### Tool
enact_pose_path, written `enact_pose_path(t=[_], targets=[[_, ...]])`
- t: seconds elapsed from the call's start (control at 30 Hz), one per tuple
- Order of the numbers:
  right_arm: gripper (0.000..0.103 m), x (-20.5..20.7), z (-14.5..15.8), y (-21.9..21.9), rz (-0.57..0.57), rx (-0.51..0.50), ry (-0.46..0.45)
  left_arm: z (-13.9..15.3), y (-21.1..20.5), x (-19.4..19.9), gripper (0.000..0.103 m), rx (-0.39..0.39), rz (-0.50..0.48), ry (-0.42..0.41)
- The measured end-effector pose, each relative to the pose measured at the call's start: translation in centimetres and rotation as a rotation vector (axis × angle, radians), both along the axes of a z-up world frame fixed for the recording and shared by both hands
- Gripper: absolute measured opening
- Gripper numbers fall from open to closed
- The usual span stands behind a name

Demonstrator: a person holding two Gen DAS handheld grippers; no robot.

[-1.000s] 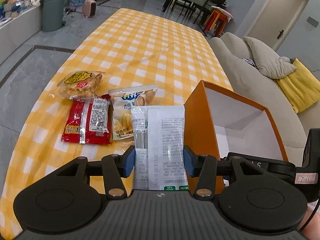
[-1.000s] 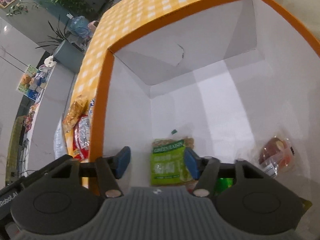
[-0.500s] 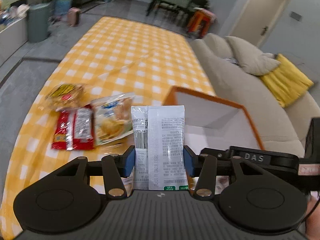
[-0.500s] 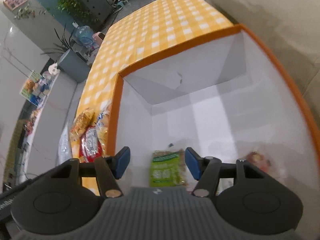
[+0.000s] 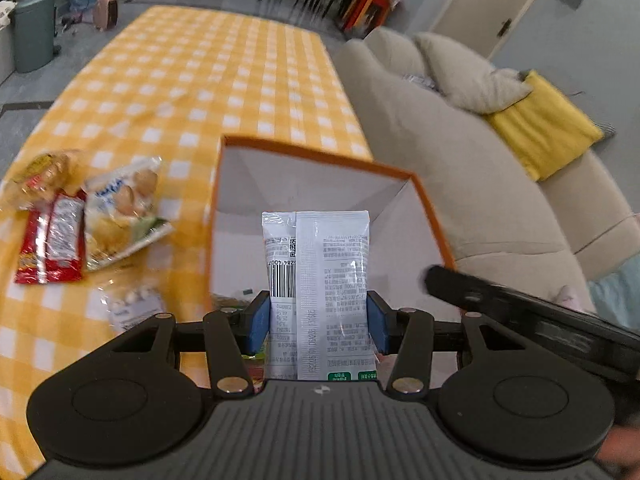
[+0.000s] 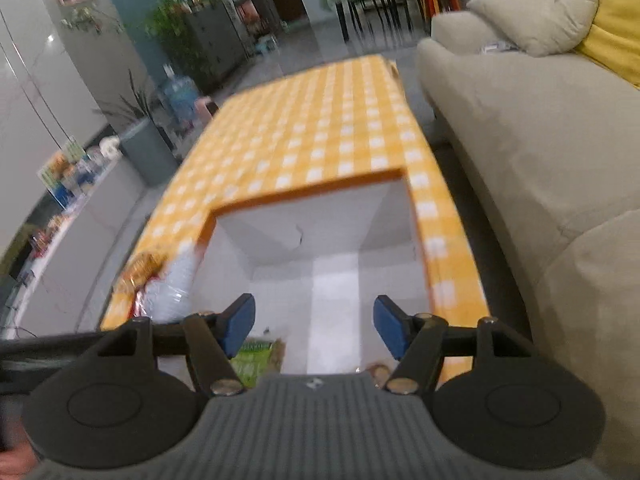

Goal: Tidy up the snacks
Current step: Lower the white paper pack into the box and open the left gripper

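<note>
My left gripper point(image 5: 318, 322) is shut on a silver-white snack packet point(image 5: 320, 272) and holds it upright above the near part of the orange box point(image 5: 320, 156) with white inside walls. My right gripper point(image 6: 314, 326) is open and empty, raised above the same box point(image 6: 308, 188). A green raisin bag point(image 6: 256, 358) lies on the box floor. On the yellow checked table left of the box lie a red packet point(image 5: 52, 240), a biscuit bag point(image 5: 120, 212), a yellow crinkly bag point(image 5: 40, 172) and a small clear packet point(image 5: 134, 308).
A beige sofa point(image 5: 460, 148) with a yellow cushion point(image 5: 544, 128) runs along the table's right side. The right gripper's black body point(image 5: 520, 320) crosses the left wrist view at lower right. Far end of the table point(image 6: 320, 112) holds nothing.
My left gripper has carried the silver packet rightward from beside the box to over its opening. My right gripper has risen up out of the box, still open.
</note>
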State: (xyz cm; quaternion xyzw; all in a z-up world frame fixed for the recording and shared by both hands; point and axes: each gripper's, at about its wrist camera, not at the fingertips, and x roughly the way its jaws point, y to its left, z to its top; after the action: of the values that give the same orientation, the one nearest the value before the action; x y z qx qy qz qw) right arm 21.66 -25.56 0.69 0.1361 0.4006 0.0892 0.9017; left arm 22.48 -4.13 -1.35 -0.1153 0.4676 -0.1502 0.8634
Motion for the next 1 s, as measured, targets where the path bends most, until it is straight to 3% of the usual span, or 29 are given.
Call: enact_pose_path(t=[0.13, 0.4, 0.5, 0.6, 0.77, 0.9, 1.0], targets=[[0.067, -0.5, 0.0, -1.6, -0.022, 0.009, -0.026, -2.4, -2.1, 1.8, 0.056, 0.025, 0.014, 0.043], [0.067, 0.0, -1.7, -4.4, -0.088, 0.087, 0.012, -5.9, -5.1, 5.5, 0.056, 0.127, 0.047, 0.064], [0.067, 0.1, -2.2, -4.7, -0.104, 0.115, 0.02, -7.5, -5.9, 6.6, 0.056, 0.206, 0.051, 0.096], [0.067, 0.3, -2.7, -4.6, -0.091, 0.116, 0.035, -8.6, -6.2, 7.1, 0.056, 0.218, 0.042, 0.118], [0.069, 0.8, -3.2, -3.8, -0.085, 0.118, 0.047, -9.2, -6.9, 7.4, 0.057, 0.265, 0.034, 0.121], [0.068, 0.8, -3.4, -3.8, -0.095, 0.113, 0.057, -9.2, -6.9, 6.9, 0.067, 0.315, 0.025, 0.132], [0.068, 0.9, -3.3, -3.9, -0.097, 0.105, 0.058, -8.7, -6.4, 6.7, 0.069, 0.292, 0.032, 0.132]])
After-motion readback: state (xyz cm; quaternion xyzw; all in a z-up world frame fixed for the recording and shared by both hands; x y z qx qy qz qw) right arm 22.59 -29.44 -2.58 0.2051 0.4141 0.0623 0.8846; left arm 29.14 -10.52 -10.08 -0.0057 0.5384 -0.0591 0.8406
